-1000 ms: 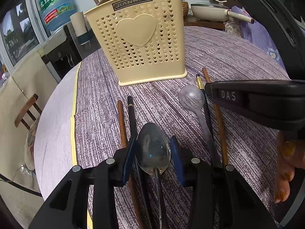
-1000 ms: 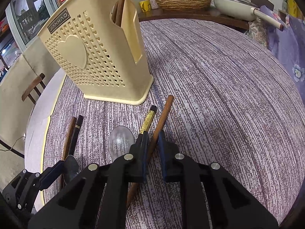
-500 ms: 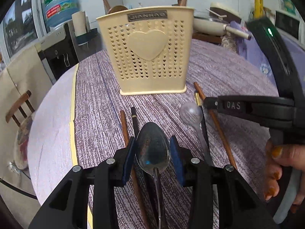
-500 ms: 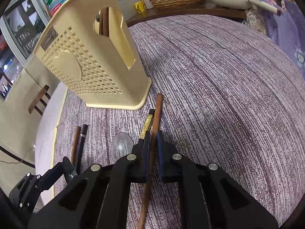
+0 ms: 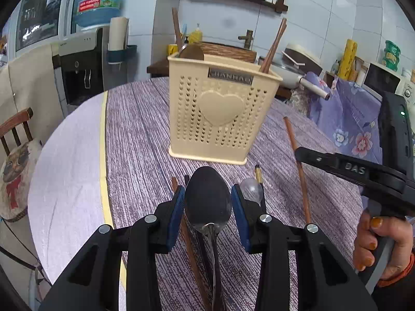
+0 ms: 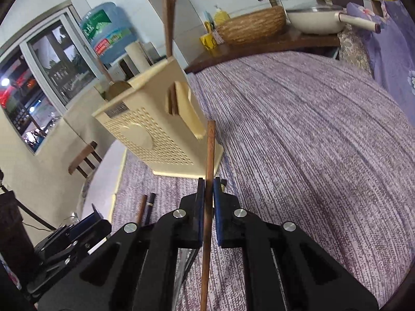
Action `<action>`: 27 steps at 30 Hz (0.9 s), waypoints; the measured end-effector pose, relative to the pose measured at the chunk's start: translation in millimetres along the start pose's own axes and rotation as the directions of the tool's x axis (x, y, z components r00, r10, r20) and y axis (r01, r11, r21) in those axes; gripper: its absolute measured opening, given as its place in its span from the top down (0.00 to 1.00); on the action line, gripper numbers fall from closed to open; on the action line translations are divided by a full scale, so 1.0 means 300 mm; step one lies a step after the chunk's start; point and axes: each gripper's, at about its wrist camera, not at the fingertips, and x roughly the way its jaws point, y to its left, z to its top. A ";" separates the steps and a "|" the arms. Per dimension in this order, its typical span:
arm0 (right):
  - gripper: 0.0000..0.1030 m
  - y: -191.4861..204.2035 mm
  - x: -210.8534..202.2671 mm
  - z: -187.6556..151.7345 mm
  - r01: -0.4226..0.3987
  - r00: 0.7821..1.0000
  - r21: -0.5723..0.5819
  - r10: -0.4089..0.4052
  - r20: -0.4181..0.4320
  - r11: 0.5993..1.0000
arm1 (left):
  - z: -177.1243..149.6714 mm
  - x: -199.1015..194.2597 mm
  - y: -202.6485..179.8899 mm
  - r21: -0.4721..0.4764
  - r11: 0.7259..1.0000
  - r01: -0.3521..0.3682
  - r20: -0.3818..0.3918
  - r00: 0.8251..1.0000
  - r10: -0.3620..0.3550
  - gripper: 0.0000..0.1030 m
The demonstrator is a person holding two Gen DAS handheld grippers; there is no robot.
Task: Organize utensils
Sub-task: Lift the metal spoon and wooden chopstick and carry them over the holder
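My left gripper point(image 5: 207, 202) is shut on a metal spoon point(image 5: 207, 204), its bowl pointing toward the cream utensil holder point(image 5: 220, 114) just ahead on the purple tablecloth. Chopsticks and a wooden spoon stand in the holder. A brown chopstick point(image 5: 176, 184), a black chopstick point(image 5: 186, 178), a second metal spoon point(image 5: 250, 186) and a gold-tipped black chopstick point(image 5: 258, 173) lie on the cloth below. My right gripper point(image 6: 206, 191) is shut on a brown chopstick point(image 6: 210, 150), lifted off the cloth beside the holder point(image 6: 155, 134).
A person's hand point(image 5: 376, 243) holds the right gripper at the right edge. A wooden chair point(image 5: 15, 129) stands left of the round table. A water dispenser point(image 5: 83, 64), a wicker basket point(image 6: 251, 26) and a pan point(image 6: 319, 20) sit beyond the table's far edge.
Both grippers rose and tilted up. The right jaws shut on the brown chopstick and lifted it off the cloth. The left one raised the spoon toward the holder.
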 end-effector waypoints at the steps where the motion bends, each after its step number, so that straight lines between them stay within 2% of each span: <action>1: 0.93 0.007 -0.022 0.004 -0.009 1.000 -0.013 0.009 0.015 1.000 | 0.002 -0.010 0.005 0.000 1.000 -0.002 0.009 1.000 0.002 0.64; 8: 0.93 0.010 -0.164 0.041 -0.091 0.992 -0.027 0.093 0.086 0.995 | 0.042 -0.067 0.032 -0.036 0.999 0.018 0.071 0.997 -0.016 0.64; 15: 0.93 0.029 -0.241 0.068 -0.108 0.985 -0.068 0.116 0.125 0.992 | 0.074 -0.090 0.039 -0.042 0.999 0.028 0.101 0.995 -0.024 0.64; 27: 0.93 0.107 -0.272 0.092 -0.110 0.981 -0.159 0.132 0.141 0.981 | 0.113 -0.097 0.044 -0.036 0.998 0.047 0.114 0.993 -0.043 0.64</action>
